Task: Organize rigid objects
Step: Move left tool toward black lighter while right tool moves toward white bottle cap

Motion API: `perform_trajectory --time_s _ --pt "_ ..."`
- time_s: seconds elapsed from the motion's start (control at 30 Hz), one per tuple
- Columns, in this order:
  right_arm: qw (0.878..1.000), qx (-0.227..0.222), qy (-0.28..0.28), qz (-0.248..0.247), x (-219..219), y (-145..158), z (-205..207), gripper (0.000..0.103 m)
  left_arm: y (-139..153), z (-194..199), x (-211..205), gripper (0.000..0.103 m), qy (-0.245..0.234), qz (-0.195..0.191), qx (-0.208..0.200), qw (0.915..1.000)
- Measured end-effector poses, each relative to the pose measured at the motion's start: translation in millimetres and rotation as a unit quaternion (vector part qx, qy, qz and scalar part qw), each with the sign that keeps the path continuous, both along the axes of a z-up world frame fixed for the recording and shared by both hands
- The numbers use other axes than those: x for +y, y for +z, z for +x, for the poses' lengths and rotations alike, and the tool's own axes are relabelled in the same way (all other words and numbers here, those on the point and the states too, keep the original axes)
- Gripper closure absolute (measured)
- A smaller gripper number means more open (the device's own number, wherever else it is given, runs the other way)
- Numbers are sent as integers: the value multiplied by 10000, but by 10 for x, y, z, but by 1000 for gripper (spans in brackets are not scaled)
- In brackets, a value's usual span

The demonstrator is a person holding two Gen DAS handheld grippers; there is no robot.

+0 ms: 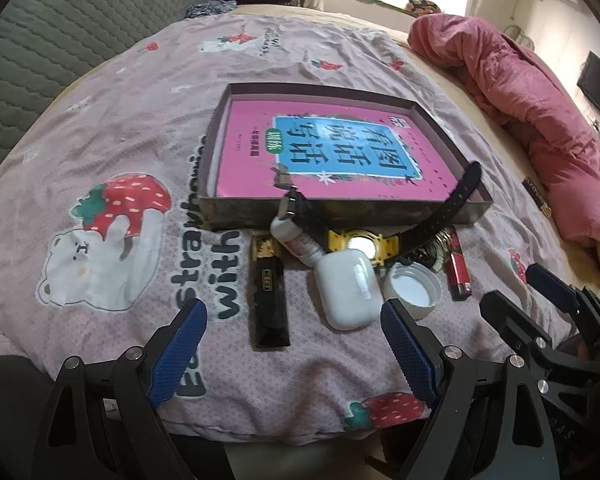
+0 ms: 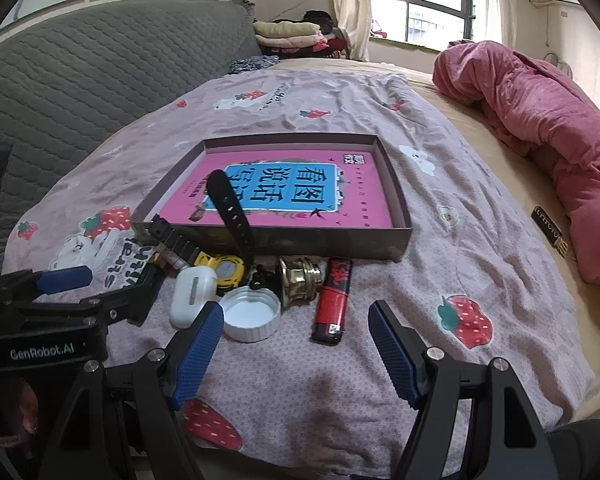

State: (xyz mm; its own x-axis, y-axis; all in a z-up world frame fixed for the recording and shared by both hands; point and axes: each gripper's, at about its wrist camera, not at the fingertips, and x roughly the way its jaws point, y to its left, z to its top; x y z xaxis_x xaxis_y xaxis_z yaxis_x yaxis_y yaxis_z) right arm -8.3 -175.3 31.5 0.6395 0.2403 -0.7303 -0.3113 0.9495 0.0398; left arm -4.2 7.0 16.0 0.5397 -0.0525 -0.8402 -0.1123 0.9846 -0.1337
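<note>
Both grippers hover low over the bed, nothing held. Left gripper jaws wide, bottom of its frame, straddling the black rectangular case and the white earbuds case. Right gripper jaws wide, bottom centre of its frame, the red lighter and white bottle cap just ahead of them.

Small items clustered mid-frame against the near wall of the shallow box: white bottle, yellow watch with its black strap draped over the box wall, brass fitting. Pink book lies flat inside the box. Pink blanket bunched at upper right of frame.
</note>
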Motion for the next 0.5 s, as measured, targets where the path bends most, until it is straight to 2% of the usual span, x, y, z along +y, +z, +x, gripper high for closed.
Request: perform_trajectory --time_s 0.27,0.5 --pt "9999 73 98 -9 47 -32 4 29 -62 17 215 14 270 -58 130 9995" --pt "9998 112 143 -3 68 -65 18 29 -133 59 276 14 295 -15 258 9992"
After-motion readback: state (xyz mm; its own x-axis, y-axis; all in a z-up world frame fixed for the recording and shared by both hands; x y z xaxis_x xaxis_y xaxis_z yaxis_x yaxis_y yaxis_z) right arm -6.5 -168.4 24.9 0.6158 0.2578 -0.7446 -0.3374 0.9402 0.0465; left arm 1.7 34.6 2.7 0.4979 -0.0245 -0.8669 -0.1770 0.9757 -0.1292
